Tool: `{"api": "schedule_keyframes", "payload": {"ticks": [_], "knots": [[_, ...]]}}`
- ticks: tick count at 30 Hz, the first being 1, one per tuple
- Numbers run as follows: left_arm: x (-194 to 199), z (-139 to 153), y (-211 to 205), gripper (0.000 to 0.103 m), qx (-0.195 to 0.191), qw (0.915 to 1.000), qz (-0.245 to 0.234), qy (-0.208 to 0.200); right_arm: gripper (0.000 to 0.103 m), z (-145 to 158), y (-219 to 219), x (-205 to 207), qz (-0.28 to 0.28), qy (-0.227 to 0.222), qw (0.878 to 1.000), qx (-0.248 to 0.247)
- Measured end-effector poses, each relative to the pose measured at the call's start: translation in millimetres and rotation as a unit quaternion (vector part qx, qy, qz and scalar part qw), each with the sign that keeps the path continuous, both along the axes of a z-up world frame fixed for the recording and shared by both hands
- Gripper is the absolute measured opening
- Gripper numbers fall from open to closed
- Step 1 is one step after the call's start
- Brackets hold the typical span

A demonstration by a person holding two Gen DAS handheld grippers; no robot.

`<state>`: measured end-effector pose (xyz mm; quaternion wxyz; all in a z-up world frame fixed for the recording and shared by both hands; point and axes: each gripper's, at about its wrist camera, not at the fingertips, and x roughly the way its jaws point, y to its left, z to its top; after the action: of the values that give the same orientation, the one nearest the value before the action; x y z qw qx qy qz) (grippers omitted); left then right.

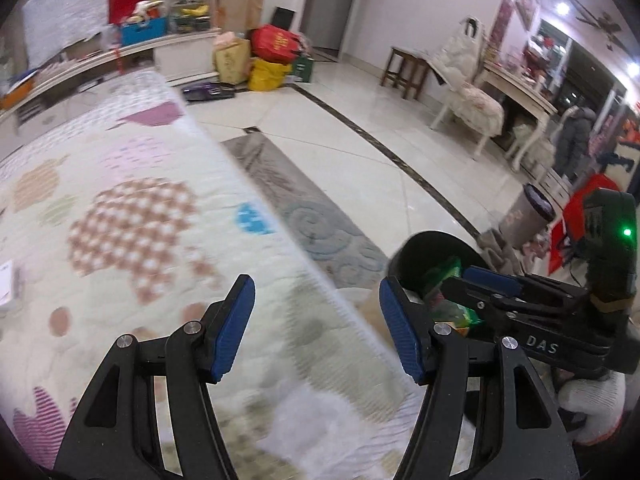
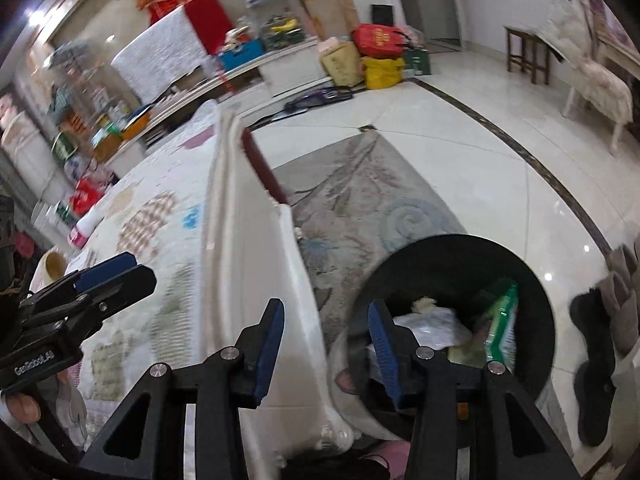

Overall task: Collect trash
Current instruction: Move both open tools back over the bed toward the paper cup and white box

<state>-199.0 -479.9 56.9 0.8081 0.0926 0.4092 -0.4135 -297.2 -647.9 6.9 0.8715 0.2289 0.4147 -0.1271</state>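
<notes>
both tongs released: left gripper (image 1: pixel 316 326) over quilted table cover (image 1: pixel 120 220), right gripper (image 2: pixel 326 346) by tiled floor (image 2: pixel 460 128). black bin (image 2: pixel 536 280) at 4 o'clock holds green packet (image 2: pixel 502 322), white wrappers (image 2: pixel 432 324).

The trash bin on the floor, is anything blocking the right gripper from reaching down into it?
Nothing visible blocks it. The right gripper is open and empty beside the table edge; the black bin sits open on the rug just right of it, with a green packet and crumpled paper inside.
</notes>
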Motion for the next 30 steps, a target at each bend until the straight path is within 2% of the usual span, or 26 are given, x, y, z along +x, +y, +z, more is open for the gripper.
{"api": "schedule_keyframes", "payload": {"ticks": [8, 12, 20, 26, 30], "knots": [[24, 0, 51, 0.064, 0.000, 0.9983, 0.057, -0.007, 0.046, 18, 52, 36, 0.049, -0.005, 0.999, -0.013], [33, 0, 78, 0.064, 0.000, 0.9970, 0.077, -0.006, 0.056, 24, 74, 56, 0.069, -0.012, 0.998, 0.001], [55, 3, 151, 0.064, 0.002, 0.9916, 0.129, -0.001, 0.059, 25, 132, 101, 0.126, -0.022, 0.991, 0.025], [79, 3, 221, 0.064, 0.000, 0.9825, 0.186, 0.003, 0.066, 16, 185, 143, 0.182, -0.016, 0.983, 0.035], [103, 0, 273, 0.064, 0.009, 0.9711, 0.238, 0.003, 0.066, 13, 213, 164, 0.210, -0.010, 0.977, 0.032]]}}
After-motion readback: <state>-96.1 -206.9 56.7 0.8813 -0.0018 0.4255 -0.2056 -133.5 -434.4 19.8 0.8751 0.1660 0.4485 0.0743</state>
